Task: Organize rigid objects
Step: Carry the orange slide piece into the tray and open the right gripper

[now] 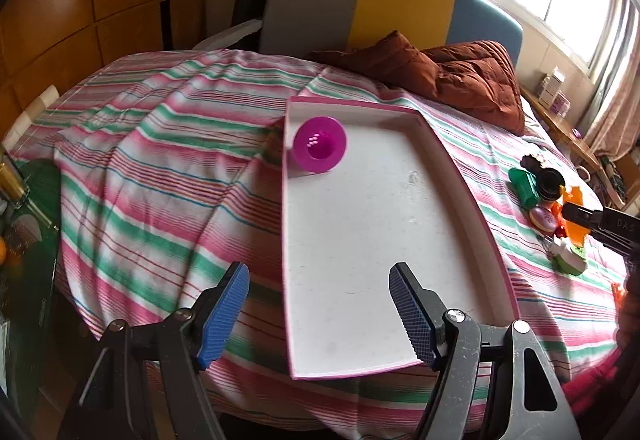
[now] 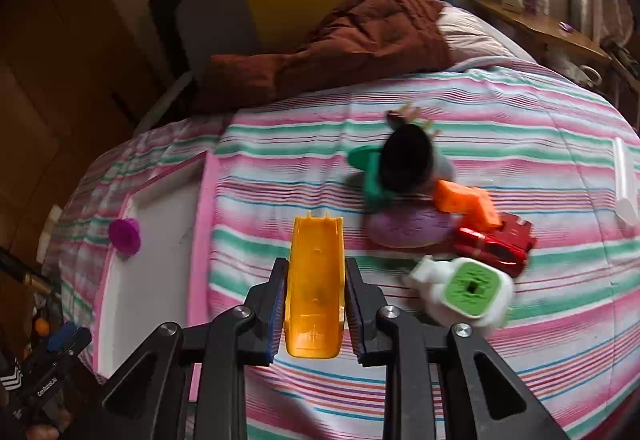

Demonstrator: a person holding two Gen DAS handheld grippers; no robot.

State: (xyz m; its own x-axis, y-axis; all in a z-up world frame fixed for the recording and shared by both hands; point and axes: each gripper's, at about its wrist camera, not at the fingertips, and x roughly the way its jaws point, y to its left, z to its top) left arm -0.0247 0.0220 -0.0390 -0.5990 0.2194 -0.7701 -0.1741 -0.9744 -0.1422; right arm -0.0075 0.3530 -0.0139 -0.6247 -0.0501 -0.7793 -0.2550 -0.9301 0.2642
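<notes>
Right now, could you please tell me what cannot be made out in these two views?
- Left wrist view: the right hand-held gripper is cut off by the right edge; the toy pile is small.
- Right wrist view: the black object is motion-blurred; what it is cannot be told.
- Right wrist view: the tray is foreshortened; only the magenta cup shows.

Striped bed, white tray, toy pile
</notes>
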